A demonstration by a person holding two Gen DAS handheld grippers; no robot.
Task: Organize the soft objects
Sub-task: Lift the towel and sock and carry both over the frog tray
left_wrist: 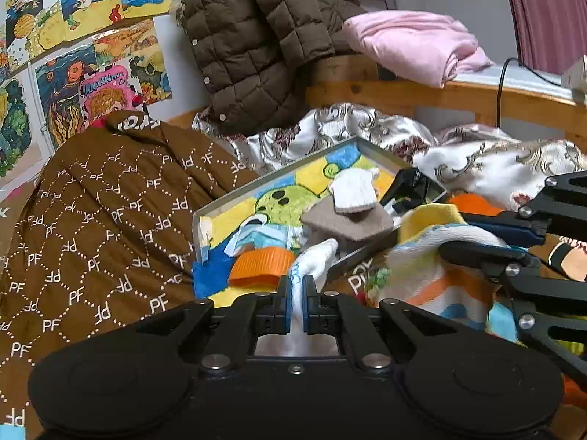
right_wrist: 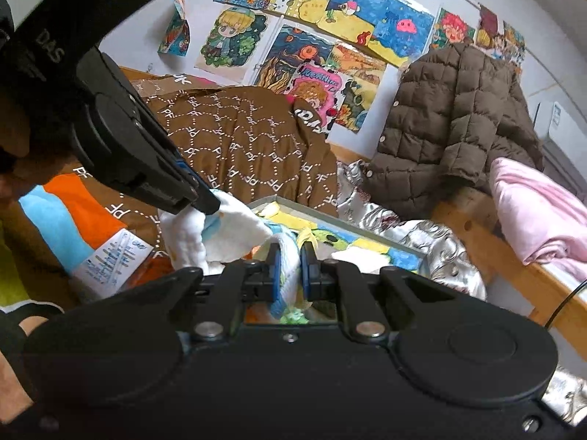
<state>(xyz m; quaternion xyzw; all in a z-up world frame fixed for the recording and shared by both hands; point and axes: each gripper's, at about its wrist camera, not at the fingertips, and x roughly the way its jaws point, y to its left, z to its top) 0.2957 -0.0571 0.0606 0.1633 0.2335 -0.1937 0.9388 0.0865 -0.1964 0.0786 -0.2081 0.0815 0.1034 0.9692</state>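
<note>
Cloth fills both grips: the left gripper (left_wrist: 296,281) pinches a white cloth (left_wrist: 312,260), the right gripper (right_wrist: 291,256) a striped towel (right_wrist: 227,234). Only the left view shows folded cloths (left_wrist: 348,209) on the framed picture (left_wrist: 256,187) ahead of its fingers, crowded by bedding.

Colourful drawings (right_wrist: 330,33) taped on wall. Wooden bed rail (left_wrist: 440,97) behind. Black cable (left_wrist: 500,84) hangs over rail. Pink curtain (left_wrist: 543,11) at right.
</note>
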